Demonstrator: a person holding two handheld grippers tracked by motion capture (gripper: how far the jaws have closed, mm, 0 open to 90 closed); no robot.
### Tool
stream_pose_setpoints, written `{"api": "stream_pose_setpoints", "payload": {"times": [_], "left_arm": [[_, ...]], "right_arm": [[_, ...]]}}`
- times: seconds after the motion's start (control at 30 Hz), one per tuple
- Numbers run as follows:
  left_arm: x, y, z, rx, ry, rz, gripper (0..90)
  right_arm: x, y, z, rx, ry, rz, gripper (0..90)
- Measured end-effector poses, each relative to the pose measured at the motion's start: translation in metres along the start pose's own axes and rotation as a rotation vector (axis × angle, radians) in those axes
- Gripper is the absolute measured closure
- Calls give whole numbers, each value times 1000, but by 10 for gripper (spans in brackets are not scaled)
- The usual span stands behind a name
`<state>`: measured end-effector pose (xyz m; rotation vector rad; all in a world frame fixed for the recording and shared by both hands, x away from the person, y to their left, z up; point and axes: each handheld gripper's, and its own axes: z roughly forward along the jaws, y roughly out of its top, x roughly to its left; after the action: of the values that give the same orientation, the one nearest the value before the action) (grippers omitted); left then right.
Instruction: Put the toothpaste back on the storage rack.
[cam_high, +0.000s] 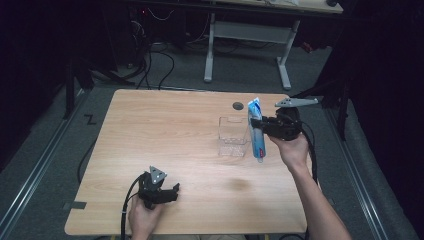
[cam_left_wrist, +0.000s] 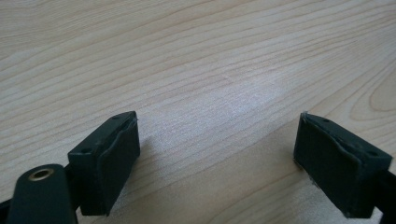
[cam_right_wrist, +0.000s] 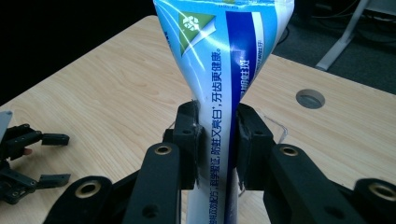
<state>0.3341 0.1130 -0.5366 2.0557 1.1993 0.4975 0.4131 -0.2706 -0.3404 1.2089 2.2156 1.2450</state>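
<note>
The toothpaste tube (cam_right_wrist: 224, 70) is glossy soft plastic, blue and white with printed text, flat and flaring to a wide crimped end. It stands nearly upright above the counter (cam_high: 165, 135), crimp uppermost, just beside a clear plastic box (cam_high: 233, 137). The right gripper (cam_high: 261, 125) has its jaws clamped on the tube's middle, hand underneath, forearm raised. The left gripper (cam_high: 172, 192) rests low over the pale woodgrain, jaws wide apart.
</note>
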Motion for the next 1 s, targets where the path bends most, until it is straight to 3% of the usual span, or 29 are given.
{"api": "stream_pose_setpoints", "payload": {"times": [0.4, 0.67, 1.0], "left_arm": [[0, 0, 0, 0, 0, 0, 148], [0, 0, 0, 0, 0, 1, 149], [0, 0, 0, 1, 0, 3, 148]], "right_arm": [[-2, 18, 5, -32, 43, 21, 731], [4, 27, 15, -28, 28, -4, 732], [3, 31, 26, -60, 20, 18, 730]]}}
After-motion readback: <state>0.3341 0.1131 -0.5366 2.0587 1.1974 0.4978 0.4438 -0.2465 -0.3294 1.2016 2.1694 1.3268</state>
